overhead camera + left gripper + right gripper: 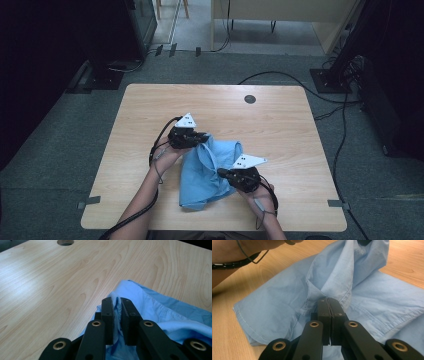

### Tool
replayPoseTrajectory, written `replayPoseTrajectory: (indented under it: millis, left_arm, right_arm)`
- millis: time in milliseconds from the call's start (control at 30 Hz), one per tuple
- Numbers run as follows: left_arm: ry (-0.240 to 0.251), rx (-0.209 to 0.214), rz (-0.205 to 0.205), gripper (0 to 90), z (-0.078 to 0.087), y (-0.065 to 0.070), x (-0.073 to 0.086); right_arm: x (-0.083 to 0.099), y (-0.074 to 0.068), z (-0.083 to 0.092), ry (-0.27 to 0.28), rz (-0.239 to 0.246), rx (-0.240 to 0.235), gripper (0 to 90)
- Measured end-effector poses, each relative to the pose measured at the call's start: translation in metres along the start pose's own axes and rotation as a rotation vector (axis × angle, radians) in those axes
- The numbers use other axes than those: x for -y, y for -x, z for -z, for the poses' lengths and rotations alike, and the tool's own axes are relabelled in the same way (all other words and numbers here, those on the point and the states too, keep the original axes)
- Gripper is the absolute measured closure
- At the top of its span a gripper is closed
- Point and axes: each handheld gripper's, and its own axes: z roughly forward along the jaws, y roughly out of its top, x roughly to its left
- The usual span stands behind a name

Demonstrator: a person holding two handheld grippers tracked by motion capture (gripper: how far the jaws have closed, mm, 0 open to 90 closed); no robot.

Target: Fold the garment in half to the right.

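Lying crumpled on a pale wooden table [150, 110] is a light blue shirt [207, 175], a little right of centre and toward the near edge. A person's forearms reach in from the near side, each hand holding a black two-jaw gripper with a grey triangular plate on top.

The left gripper [202, 137] sits at the shirt's far left corner. In the left gripper view, its jaws stand only a narrow gap apart, with a fold of blue cloth [117, 305] running up between them. The cloth rests against the pads, though whether they press it firmly I cannot tell; the jaws are nearly closed but not quite together.

The right gripper [221, 172] sits at the shirt's right side, nearer the person, pointing left into the fabric. In the right gripper view, its jaws are pressed fully together, pinching a ridge of the shirt [337, 282] at their tips. The cloth rises from that pinch in a taut fold toward the top of the view, where the other gripper holds it; the left forearm [234, 252] crosses the upper left corner there.

Between the two grippers the shirt is lifted into a raised crease; the rest lies loosely bunched on the table. A round cable hole [250, 99] sits near the table's far edge, well apart from the shirt.
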Motion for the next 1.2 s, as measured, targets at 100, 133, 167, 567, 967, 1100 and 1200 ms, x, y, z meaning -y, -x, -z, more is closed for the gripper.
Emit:
replayPoseTrajectory:
  millis: [100, 133, 167, 567, 967, 1100, 1200]
  left_arm:
    - [0.000, 0.000, 0.000, 80.3, 0.000, 0.000, 0.000]
    - [0.003, 0.011, 0.021, 80.5, -0.003, -0.001, 0.000]
    - [0.003, 0.011, 0.021, 80.7, -0.003, -0.001, 0.000]
    - [0.021, 0.017, 0.018, 71.2, -0.009, 0.002, -0.002]
    - [0.093, 0.063, 0.083, 44.0, -0.003, -0.004, -0.012]
    - [0.125, 0.076, 0.085, 40.4, 0.001, -0.005, -0.016]
    - [0.154, 0.085, 0.089, 36.3, 0.005, -0.006, -0.019]
  right_arm:
    - [0.001, 0.001, 0.000, -0.002, -0.003, 0.006, 88.8]
    - [0.001, 0.002, 0.000, -0.001, -0.003, 0.006, 88.8]
    - [0.001, 0.002, 0.001, 0.001, -0.003, 0.007, 88.8]
    - [0.003, 0.007, 0.005, -0.002, -0.009, 0.021, 85.8]
    - [0.001, 0.009, 0.015, 0.023, -0.015, 0.044, 71.9]
    - [-0.001, 0.009, 0.018, 0.014, 0.003, 0.064, 68.7]
    - [-0.001, 0.009, 0.019, 0.014, 0.005, 0.063, 66.6]
